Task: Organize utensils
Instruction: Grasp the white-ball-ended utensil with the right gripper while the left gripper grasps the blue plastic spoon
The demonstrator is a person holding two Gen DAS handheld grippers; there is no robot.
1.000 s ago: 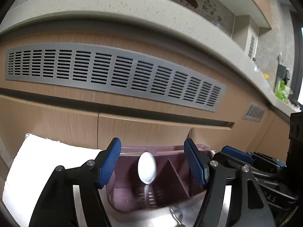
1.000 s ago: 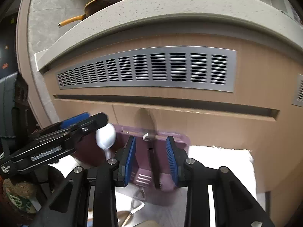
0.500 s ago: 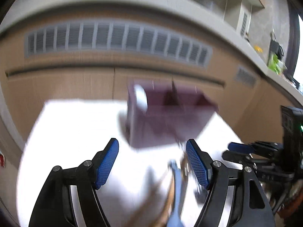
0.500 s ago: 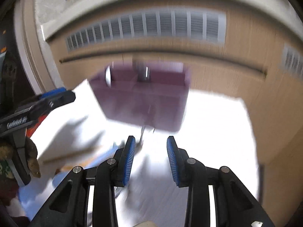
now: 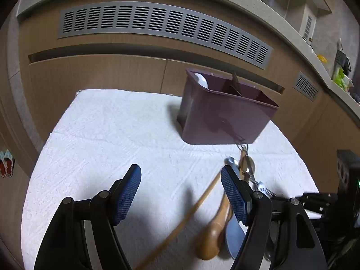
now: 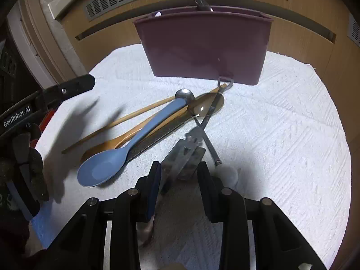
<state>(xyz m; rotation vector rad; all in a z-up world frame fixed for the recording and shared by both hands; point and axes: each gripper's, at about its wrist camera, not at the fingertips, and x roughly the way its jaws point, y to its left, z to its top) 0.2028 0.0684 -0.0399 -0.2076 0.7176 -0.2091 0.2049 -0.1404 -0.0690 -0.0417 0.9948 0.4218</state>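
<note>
The left gripper (image 5: pixel 181 196) is released. The right gripper (image 6: pixel 180 180) is closing, empty; its fingers (image 6: pixel 155 180) hide the metal tool (image 6: pixel 184 157) at 6 o'clock.

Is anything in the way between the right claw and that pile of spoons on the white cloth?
Nothing visible blocks it. The right claw hangs open just above the near end of the pile, over a metal can opener. The blue spoon lies beside it, partly on the wooden spoon.
</note>
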